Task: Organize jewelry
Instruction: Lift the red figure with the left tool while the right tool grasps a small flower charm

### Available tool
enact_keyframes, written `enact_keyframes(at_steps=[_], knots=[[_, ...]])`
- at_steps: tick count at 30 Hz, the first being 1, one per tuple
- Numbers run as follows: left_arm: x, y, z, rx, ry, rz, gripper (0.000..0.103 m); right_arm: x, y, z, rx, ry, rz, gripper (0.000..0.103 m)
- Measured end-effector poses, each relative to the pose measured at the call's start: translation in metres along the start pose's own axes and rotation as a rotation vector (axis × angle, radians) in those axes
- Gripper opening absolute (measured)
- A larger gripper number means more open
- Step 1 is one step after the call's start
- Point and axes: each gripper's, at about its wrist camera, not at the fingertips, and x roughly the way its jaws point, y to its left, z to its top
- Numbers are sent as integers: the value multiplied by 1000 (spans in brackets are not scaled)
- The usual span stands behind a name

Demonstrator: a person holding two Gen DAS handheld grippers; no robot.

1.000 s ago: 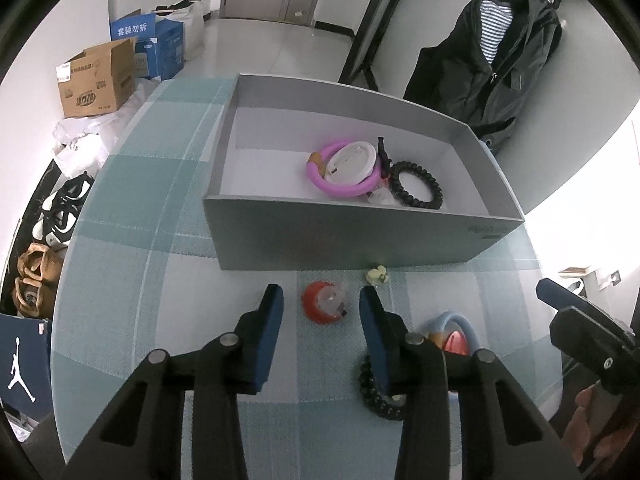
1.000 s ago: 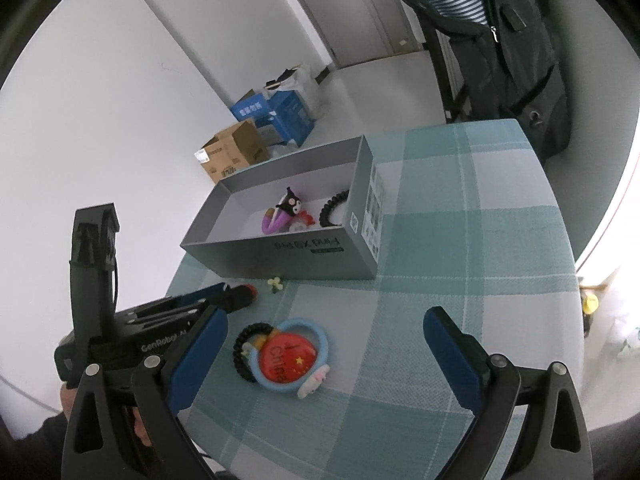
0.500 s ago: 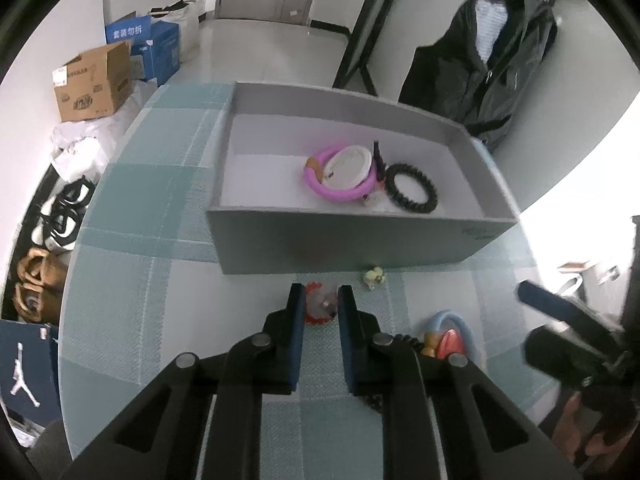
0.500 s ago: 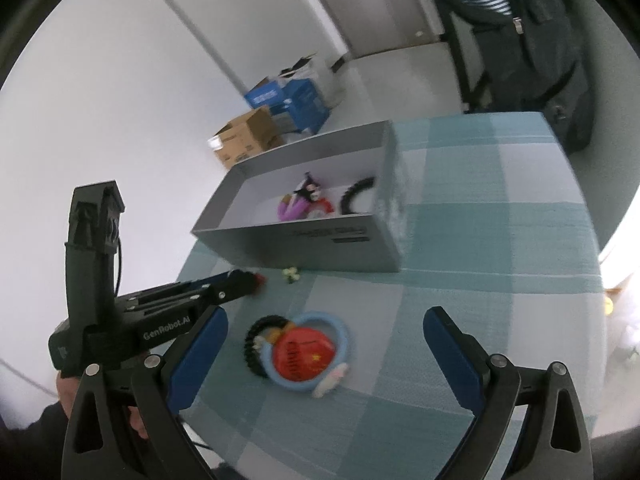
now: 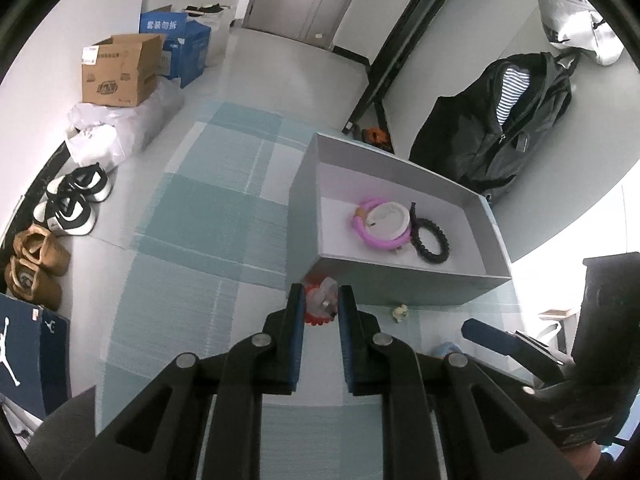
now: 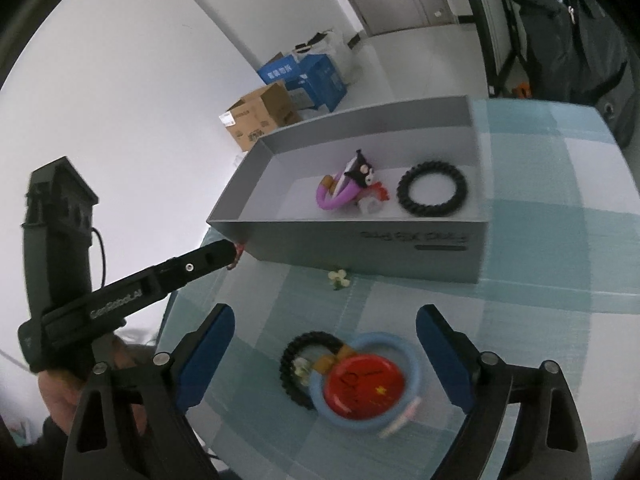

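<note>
The left gripper (image 5: 319,307) is clamping a small red beaded bracelet with a clear plastic charm (image 5: 319,307), its blue-padded fingers (image 5: 297,320) squeezing it from both sides and carrying it just off the near left corner of the open grey cardboard box (image 5: 408,284). It is looking light and a little floppy, so pinching the clear charm and the beads together, as it is doing, seems the sound choice; a slack loop could otherwise swing or slip.

Over at the right gripper (image 6: 324,364), the fingers are standing wide apart, framing the next pieces on the teal checked tablecloth of the table (image 6: 552,280): a light-blue ring bracelet with a round red badge (image 6: 366,384), and touching it at nine o'clock, a black beaded bracelet (image 6: 306,364). The blue ring is looking stiff and smooth; taking it across the rim should be steadier than pressing on the slick badge face.

Further out, a tiny pale flower-shaped earring (image 6: 339,278) is lying just beside the box's front wall, fiddly and easy to lose.

Inside the box, a pink ring bracelet with a black cartoon figure (image 6: 348,188) is resting, and at three o'clock from it a black coiled band (image 6: 432,194).
</note>
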Motion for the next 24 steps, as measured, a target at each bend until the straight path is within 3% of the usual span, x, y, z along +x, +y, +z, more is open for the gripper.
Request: enact_keyframes(at_steps=[7,13,18,22,24], knots=[[-11,14,2,-25,-35,-8,11,20,11,8,-23,15,-67,79],[-7,32,8,-103,-29,-18,11,27,14,14,38,8,-121,57],[-6,32,10,-109,-30,-26,11,41,33,14,-61,18,-290,47],[-6,34,9,-112,-28,-30,11,46,41,12,-106,30,-375,40],[-7,36,9,-118,-28,-33,11,49,44,13,-127,35,-430,29]])
